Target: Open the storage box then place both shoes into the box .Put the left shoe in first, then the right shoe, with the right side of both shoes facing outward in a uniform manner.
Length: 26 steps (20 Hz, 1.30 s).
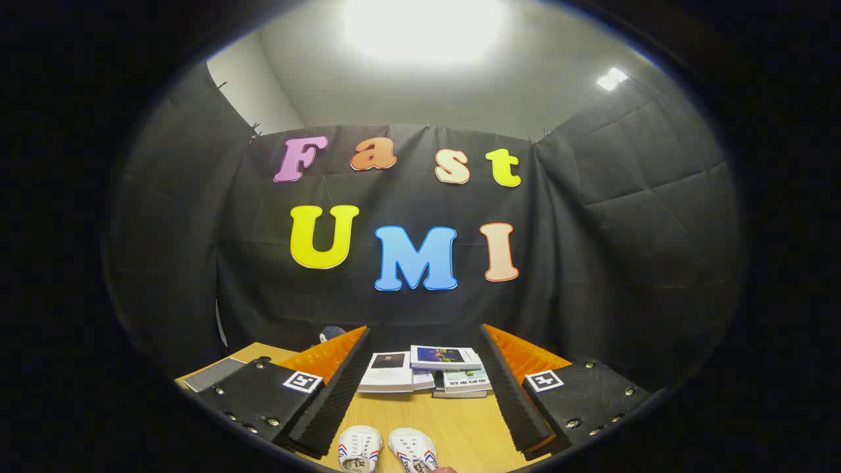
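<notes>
Claw [420, 394] spread wide above the tabletop [453, 427], pinching nothing, with both white shoes [386, 450] side by side at 6 o'clock between its fingers, stacked books [427, 371] at 12 o'clock beyond.

Shoes [386, 450] between tool [420, 387] fingers (spread)

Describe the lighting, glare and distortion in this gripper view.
Gripper view: ceiling light blown out to white glare; fisheye bends the booth's walls; tabletop, books and shoes evenly lit and sharp; open gripper holds nothing.
</notes>
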Each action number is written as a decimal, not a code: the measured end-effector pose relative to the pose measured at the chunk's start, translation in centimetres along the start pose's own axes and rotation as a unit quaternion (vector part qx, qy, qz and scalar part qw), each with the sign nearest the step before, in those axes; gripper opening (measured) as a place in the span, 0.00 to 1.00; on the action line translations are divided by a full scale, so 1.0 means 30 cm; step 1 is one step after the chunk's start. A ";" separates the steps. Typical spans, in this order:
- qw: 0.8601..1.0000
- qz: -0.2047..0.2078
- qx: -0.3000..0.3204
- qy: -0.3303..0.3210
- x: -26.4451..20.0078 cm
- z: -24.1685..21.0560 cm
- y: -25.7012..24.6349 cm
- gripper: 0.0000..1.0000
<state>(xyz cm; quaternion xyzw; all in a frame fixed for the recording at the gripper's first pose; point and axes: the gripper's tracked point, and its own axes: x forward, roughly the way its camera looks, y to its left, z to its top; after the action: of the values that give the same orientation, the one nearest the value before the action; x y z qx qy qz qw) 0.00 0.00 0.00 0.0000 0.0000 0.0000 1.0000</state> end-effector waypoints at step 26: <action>0.998 0.051 -0.018 -0.014 0.075 0.053 0.090 0.97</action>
<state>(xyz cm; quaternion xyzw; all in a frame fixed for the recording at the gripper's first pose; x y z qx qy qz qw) 2.26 2.71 1.59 -0.0180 -0.0140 0.0514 0.9984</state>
